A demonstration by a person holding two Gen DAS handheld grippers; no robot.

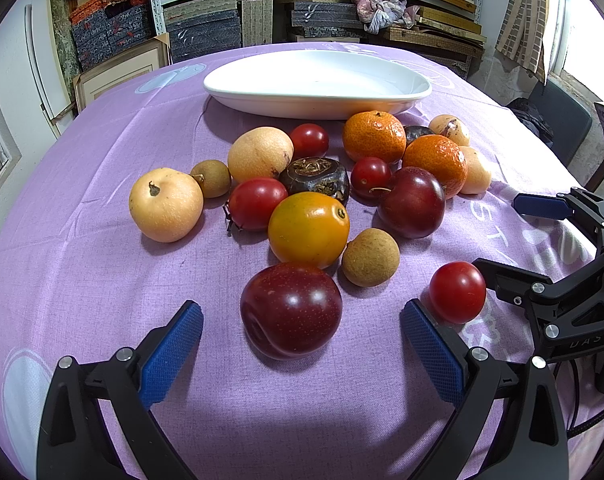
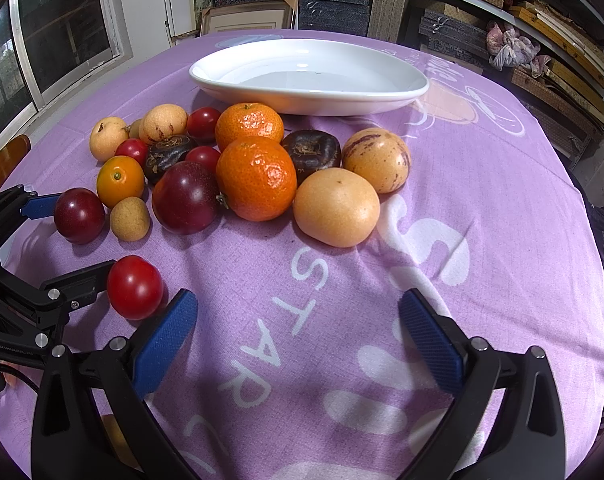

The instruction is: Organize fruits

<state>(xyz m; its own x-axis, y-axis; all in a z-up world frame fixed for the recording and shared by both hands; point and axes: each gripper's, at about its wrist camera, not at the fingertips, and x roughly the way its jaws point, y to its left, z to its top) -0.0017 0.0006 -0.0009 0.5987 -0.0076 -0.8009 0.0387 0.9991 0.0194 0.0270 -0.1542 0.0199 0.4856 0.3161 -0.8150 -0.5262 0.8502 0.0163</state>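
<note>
- The left gripper (image 1: 302, 348) has its jaws spread wide and holds nothing; a dark red plum (image 1: 291, 310) lies on the cloth between its blue pads (image 1: 170, 354), touching neither.
- Farthest left in the heap, seen from the left wrist, a pale yellow pear (image 1: 166, 204) lies with its stem end turned up and toward the camera.
- Just right of it sit a small brown longan (image 1: 211, 178) and a second pale pear (image 1: 260, 154).
- In the middle, a yellow-orange tomato (image 1: 309, 229) touches a red cherry tomato (image 1: 256, 204) and a dark water chestnut (image 1: 316, 178) behind it.
- Right of these a second plum (image 1: 412, 202) points its stem left, with two tangerines (image 1: 374, 136) behind it.
- A lone cherry tomato (image 1: 457, 292) lies apart at the near right, beside the lower finger of the right gripper (image 2: 298, 334).
- The right gripper is also spread wide and empty, above bare purple tablecloth (image 2: 502, 208) with white lettering.
- A white teardrop-shaped dish (image 1: 318, 102) stands behind the fruit, its long axis running left to right and its narrow tip pointing right.
- A striped melon pear (image 2: 376, 160) marks the heap's right end in the right wrist view.
</note>
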